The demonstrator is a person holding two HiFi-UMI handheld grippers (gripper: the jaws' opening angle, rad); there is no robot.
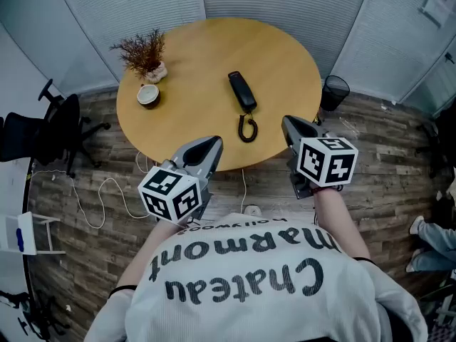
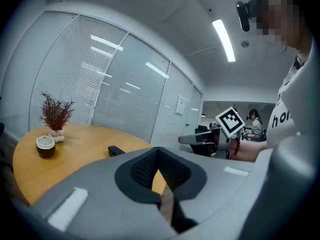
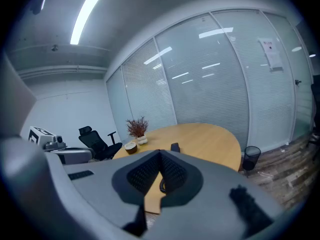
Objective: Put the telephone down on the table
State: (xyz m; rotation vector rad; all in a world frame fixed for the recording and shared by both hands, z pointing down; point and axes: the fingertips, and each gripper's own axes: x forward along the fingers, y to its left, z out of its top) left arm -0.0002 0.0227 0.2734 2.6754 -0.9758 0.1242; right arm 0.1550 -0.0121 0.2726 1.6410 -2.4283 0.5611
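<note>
Nearest the person's sweater point(image 1: 249, 283), the left gripper point(image 1: 212, 145) and the right gripper point(image 1: 288, 122) are held over the wood floor point(image 1: 385, 184), just short of the near edge of the round table point(image 1: 192, 63) and pointing toward it. In each gripper's own view the jaws are clenched together tip to tip, with only the tabletop and floor showing through the gap behind the pads, so neither one is carrying anything. A little beyond them, the telephone point(image 1: 242, 91) lies flat on the tabletop near its middle, lengthwise away from the person, and its coiled cord point(image 1: 247, 128) curls on the wood toward the near edge. Nothing touches the handset, and both grippers are clear of it. Judged from this, the task's one step looks done: the telephone is down on the table and let go, and at most the hands need to draw clear. Farther left on the table stand a cup point(image 1: 148, 95) and a dried plant point(image 1: 144, 54), well apart from the handset; a waste bin point(image 1: 334, 91) and an office chair point(image 1: 60, 127) stand off the table
</note>
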